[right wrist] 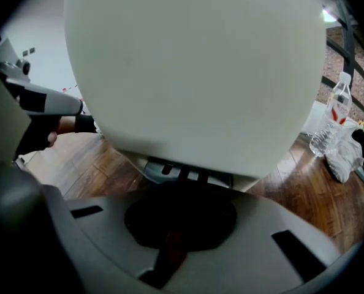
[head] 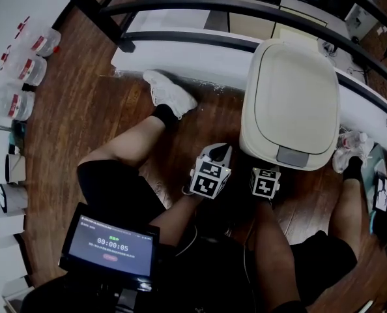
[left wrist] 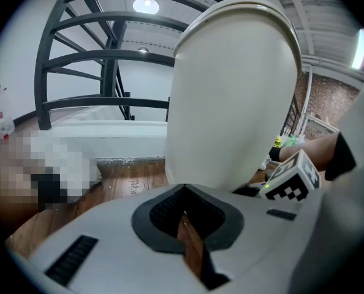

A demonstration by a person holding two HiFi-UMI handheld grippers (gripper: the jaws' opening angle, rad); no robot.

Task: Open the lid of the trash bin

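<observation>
A cream trash bin (head: 291, 96) stands on the wood floor between the person's feet, its lid down, with a grey latch (head: 292, 156) at the lid's front edge. My left gripper (head: 221, 152) is shut and empty, just left of the bin's front. My right gripper (head: 266, 175) is shut too, low against the bin's front under the latch. The bin's rounded side (left wrist: 231, 97) towers over the left gripper (left wrist: 183, 212) in the left gripper view. In the right gripper view the bin (right wrist: 194, 66) fills the frame and a grey foot pedal (right wrist: 182, 173) shows just beyond the right gripper (right wrist: 176, 222).
Behind the bin runs a white ledge (head: 180, 51) with a black railing (head: 245, 8). Several plastic bottles (head: 24, 64) line the left wall. A water bottle (right wrist: 335, 115) stands by the right shoe. A tablet with a timer (head: 109, 246) sits at the person's chest.
</observation>
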